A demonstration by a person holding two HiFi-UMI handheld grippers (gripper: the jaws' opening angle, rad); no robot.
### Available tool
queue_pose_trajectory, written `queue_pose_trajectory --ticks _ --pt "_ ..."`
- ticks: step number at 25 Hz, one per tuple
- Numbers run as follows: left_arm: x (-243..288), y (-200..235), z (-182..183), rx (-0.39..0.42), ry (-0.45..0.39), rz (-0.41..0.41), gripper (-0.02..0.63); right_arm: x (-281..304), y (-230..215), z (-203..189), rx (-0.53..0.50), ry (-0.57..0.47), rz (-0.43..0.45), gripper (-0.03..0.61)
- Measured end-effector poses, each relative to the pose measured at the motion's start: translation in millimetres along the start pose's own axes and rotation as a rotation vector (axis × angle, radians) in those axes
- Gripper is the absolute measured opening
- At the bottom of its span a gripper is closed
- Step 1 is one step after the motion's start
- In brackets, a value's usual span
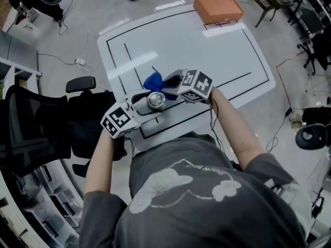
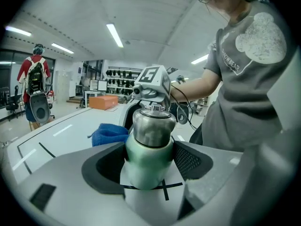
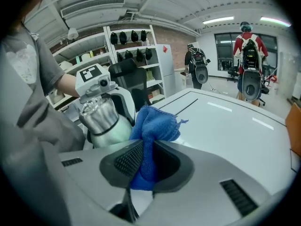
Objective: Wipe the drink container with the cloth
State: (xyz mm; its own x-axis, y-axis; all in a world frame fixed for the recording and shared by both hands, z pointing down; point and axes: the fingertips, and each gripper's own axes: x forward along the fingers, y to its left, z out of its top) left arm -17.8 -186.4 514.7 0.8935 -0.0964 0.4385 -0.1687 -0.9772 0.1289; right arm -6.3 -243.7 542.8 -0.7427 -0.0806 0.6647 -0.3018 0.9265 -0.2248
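White table (image 1: 217, 61) seen with black lines marked on top: a large rectangular outline, a short line inside at left, a small outlined box at the far edge. One orange box (image 1: 218, 9) is laid flat on the far edge, beside that small outline. Table is stood on grey floor (image 1: 77, 40).

Head view steeply down over table (image 1: 207, 50), gripper views close, facing each other, sharing bottle (image 2: 148, 145)

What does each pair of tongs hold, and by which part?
Left tongs: the bottle, around its green lower body. Right tongs: the blue cloth, by a bunched fold.
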Motion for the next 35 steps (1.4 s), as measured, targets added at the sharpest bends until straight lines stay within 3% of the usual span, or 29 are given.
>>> queue_pose_trajectory --ticks 9,14,20,28,32,35 --pt "1 0 0 0.001 -0.01 0.01 0.322 19 -7 -24 0.032 0.068 -0.037 0.061" --pt "-3 2 -4 -0.1 -0.052 0.099 0.324 18 -6 -25 0.03 0.056 -0.046 0.061" --pt "-10 1 -7 -0.215 -0.118 0.29 0.325 12 -5 -26 0.038 0.029 -0.062 0.064" --pt "-26 -6 -21 -0.426 -0.226 0.632 0.324 -12 -10 -13 0.087 -0.103 -0.113 0.067" --pt "-38 -12 -15 -0.49 -0.29 0.827 0.324 -23 -9 -17 0.071 -0.113 -0.106 0.067" --pt "-37 -19 -1 -0.529 -0.337 0.926 0.324 -28 -6 -18 0.065 -0.125 -0.1 0.067"
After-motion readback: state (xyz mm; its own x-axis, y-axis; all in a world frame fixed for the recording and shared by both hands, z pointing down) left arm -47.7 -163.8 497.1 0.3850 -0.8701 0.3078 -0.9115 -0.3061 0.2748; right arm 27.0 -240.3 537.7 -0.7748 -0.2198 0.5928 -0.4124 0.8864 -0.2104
